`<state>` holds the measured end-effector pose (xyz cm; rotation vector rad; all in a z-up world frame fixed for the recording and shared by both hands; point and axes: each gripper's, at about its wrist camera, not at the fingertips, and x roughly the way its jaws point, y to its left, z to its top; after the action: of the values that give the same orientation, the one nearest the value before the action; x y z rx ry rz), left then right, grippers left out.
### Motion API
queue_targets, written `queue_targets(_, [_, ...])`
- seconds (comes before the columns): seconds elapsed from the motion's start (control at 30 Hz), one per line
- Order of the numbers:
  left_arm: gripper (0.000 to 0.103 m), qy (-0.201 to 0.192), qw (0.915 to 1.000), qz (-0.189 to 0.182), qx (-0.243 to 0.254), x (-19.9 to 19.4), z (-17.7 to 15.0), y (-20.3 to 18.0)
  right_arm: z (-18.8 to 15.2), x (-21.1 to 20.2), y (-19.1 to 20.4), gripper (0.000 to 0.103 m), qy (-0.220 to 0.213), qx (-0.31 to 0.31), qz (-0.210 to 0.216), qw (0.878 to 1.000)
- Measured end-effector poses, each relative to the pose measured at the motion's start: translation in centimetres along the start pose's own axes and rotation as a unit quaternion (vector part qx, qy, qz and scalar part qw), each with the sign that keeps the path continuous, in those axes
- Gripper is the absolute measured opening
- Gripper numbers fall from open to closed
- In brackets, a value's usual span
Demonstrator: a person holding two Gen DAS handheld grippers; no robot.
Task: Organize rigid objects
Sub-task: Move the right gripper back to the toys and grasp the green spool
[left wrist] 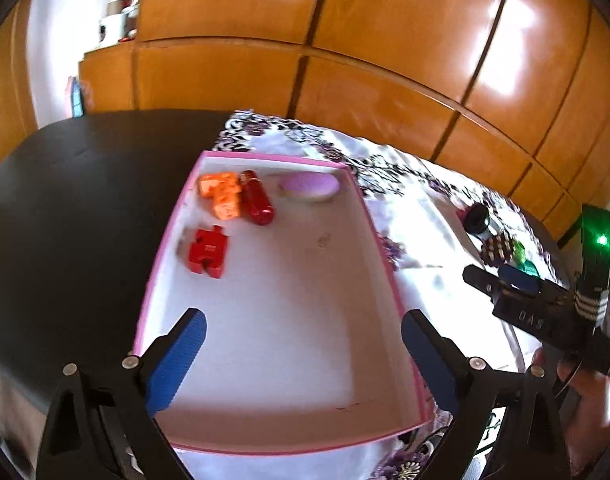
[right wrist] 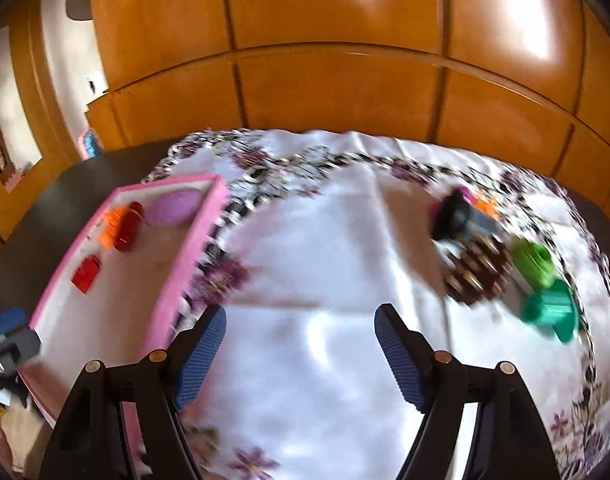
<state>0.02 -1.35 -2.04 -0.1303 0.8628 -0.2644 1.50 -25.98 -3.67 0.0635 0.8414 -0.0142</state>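
Heading for the loose pile, the right gripper (right wrist: 301, 344) was spread and empty; the left gripper (left wrist: 303, 356) hung wide over the pink-rimmed cardboard tray (left wrist: 385, 248). I'd centre on the light-green plastic block (right wrist: 533, 262) before pinching.

Bright daylight fills both views. White glare patches shine on the glossy wooden cabinets (left wrist: 505, 60) at upper right. The tablecloth (right wrist: 325, 240) is washed out near the middle. The right wrist view is smeared with motion blur; the fisheye lens bends straight lines, and corners go black.
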Motion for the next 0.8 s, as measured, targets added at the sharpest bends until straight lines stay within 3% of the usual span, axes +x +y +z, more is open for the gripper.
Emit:
queue_targets(0.37, [0.102, 0.006, 0.9963, -0.050, 0.069, 0.7, 0.0, -6.2, -4.1, -1.9, -10.1, 0.078, -0.022, 0.078, -0.082, 0.993])
queue_targets(0.47, [0.103, 0.013, 0.9946, -0.071, 0.074, 1.0, -0.1, -7.6, -4.2, -2.5, -12.9, 0.080, -0.030, 0.099, -0.101, 0.989])
queue_targets(0.57, [0.103, 0.016, 0.9928, -0.083, 0.085, 1.2, -0.2, -8.8, -3.9, -3.0, -15.2, 0.089, -0.041, 0.107, -0.119, 0.986])
queue_targets(0.8, [0.103, 0.020, 0.9908, -0.086, 0.103, 1.2, -1.0, -10.5, -1.1, -1.4, -19.5, 0.089, -0.037, 0.104, -0.150, 0.983])
